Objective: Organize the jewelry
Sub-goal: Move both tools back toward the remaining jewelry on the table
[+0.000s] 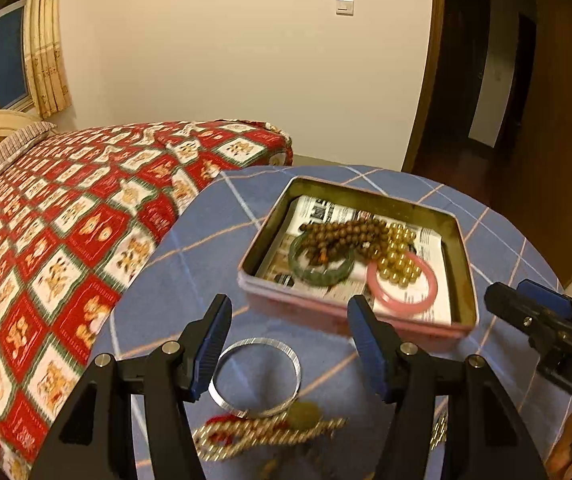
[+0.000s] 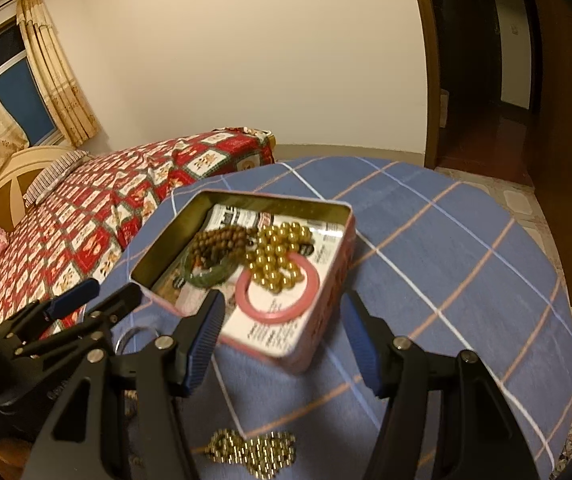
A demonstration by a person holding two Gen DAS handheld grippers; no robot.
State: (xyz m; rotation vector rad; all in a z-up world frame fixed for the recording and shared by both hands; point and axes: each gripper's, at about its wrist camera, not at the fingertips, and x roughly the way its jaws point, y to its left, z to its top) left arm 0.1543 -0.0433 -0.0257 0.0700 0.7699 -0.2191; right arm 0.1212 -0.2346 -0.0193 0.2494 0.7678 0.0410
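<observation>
A pink tin box lined with newspaper sits on the blue checked table. It holds brown wooden beads, a green bangle, golden beads and a pink bangle. A silver bangle lies on the cloth between my left gripper's fingers. A gold chain with red cord lies nearer me. A small gold bead chain lies below my right gripper. My left gripper is open and empty. My right gripper is open and empty, over the box's near corner.
The round table with a blue checked cloth stands beside a bed with a red patterned cover. An open doorway is at the right. The right gripper shows at the right edge of the left wrist view.
</observation>
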